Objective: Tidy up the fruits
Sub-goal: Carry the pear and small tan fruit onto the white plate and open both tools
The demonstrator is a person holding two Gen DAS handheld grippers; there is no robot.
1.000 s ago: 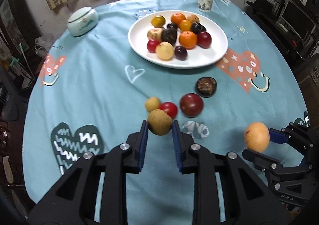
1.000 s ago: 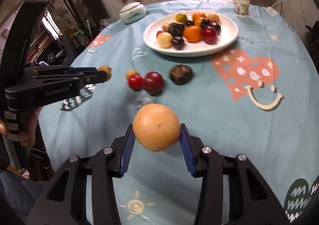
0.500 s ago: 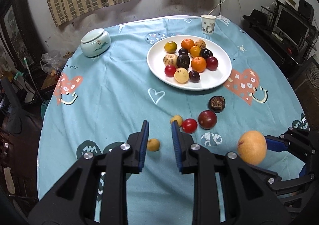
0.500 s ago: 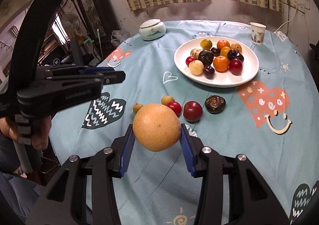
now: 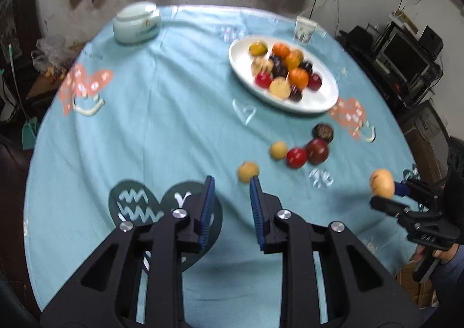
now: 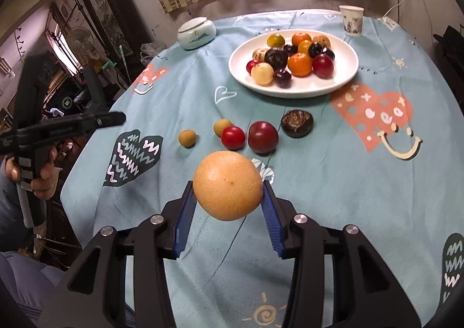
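My right gripper (image 6: 227, 187) is shut on a large orange-yellow fruit (image 6: 229, 177) and holds it above the cloth; in the left wrist view that fruit (image 5: 382, 183) shows at the right. My left gripper (image 5: 231, 183) is open with nothing in it. Just beyond its right finger, a small yellow fruit (image 5: 248, 171) lies on the cloth. Farther right lie another small yellow fruit (image 6: 221, 126), a red fruit (image 6: 233, 138), a dark red fruit (image 6: 263, 136) and a dark brown fruit (image 6: 297, 123). The white plate (image 6: 319, 87) behind them holds several fruits.
A lidded ceramic jar (image 5: 136, 23) stands at the back left and a paper cup (image 5: 304, 29) behind the plate. A person's hand (image 6: 43, 180) grips the left tool beyond the round table's left edge. Shelves and electronics stand at the right.
My left gripper has let go of the small yellow fruit, which now lies on the cloth, then pulled up and back and swung left. The right gripper still holds the large fruit.
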